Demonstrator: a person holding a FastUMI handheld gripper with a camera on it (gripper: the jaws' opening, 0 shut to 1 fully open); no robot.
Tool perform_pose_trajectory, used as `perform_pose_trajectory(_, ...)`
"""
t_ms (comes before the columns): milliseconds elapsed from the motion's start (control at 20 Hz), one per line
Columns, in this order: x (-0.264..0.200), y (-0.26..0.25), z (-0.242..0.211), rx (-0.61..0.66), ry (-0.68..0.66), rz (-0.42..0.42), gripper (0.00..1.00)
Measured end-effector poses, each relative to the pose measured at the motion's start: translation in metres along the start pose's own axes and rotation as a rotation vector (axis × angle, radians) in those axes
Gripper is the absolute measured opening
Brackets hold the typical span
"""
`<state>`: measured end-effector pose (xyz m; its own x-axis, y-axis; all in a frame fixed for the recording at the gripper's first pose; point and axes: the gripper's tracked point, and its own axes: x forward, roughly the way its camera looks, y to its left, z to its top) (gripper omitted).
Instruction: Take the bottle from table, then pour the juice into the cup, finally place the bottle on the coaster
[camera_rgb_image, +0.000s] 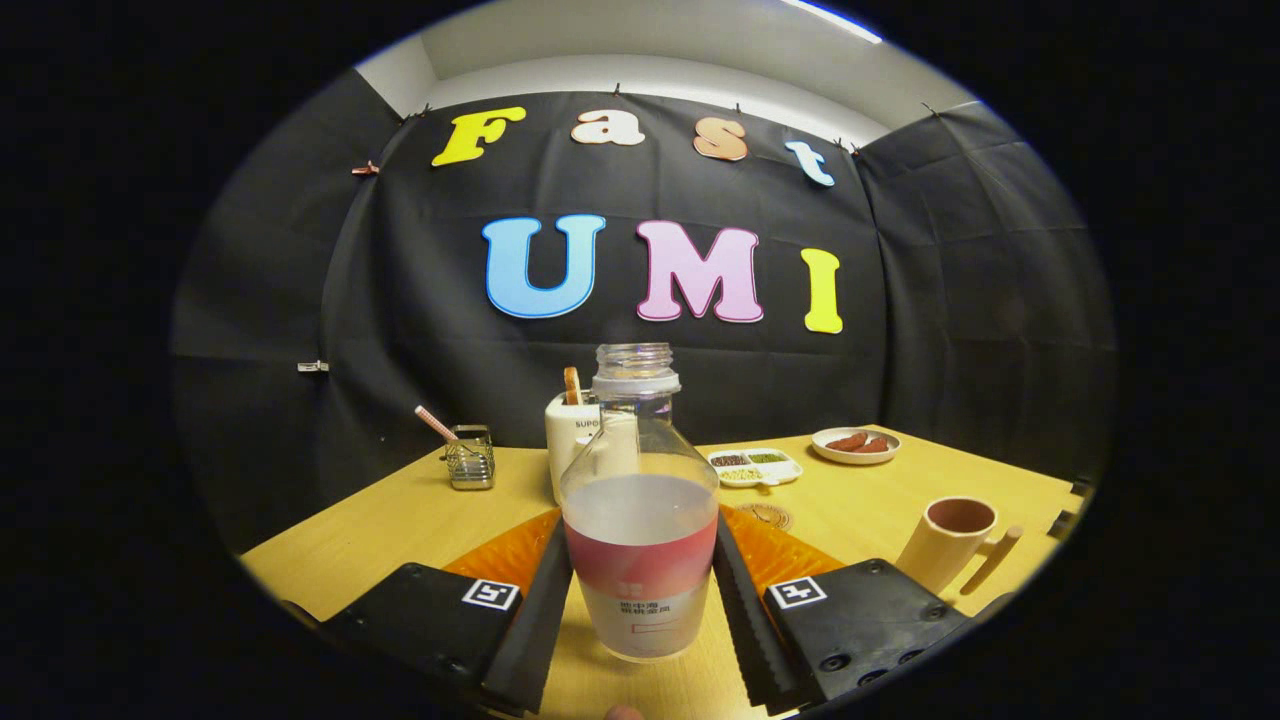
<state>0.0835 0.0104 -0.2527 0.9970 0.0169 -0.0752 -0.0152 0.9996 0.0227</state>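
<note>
A clear bottle with no cap stands upright between my fingers, about half full of pale juice, with a pink and white label around its lower half. My gripper is shut on it, one finger against its left side and the other against its right. I cannot tell whether its base touches the wooden table. A beige cup with a handle stands to the right of the right finger, empty and upright. A small round coaster lies on the table just beyond the right fingertip.
Behind the bottle stands a white container holding a wooden utensil. A wire holder with a straw is at the back left. A divided dish of grains and a plate of brown food sit at the back right.
</note>
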Motion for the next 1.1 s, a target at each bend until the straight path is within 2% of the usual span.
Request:
perform_pose_trajectory(300,-0.02,-0.006,0.052,0.018,0.006,0.028,0.75)
perform_pose_trajectory(650,-0.028,-0.033,0.065,0.077,0.024,0.046,0.75)
perform_pose_trajectory(800,-0.025,-0.048,0.063,0.153,0.047,0.038,0.75)
perform_pose_trajectory(1100,-0.019,-0.068,0.05,0.412,0.089,0.046,0.75)
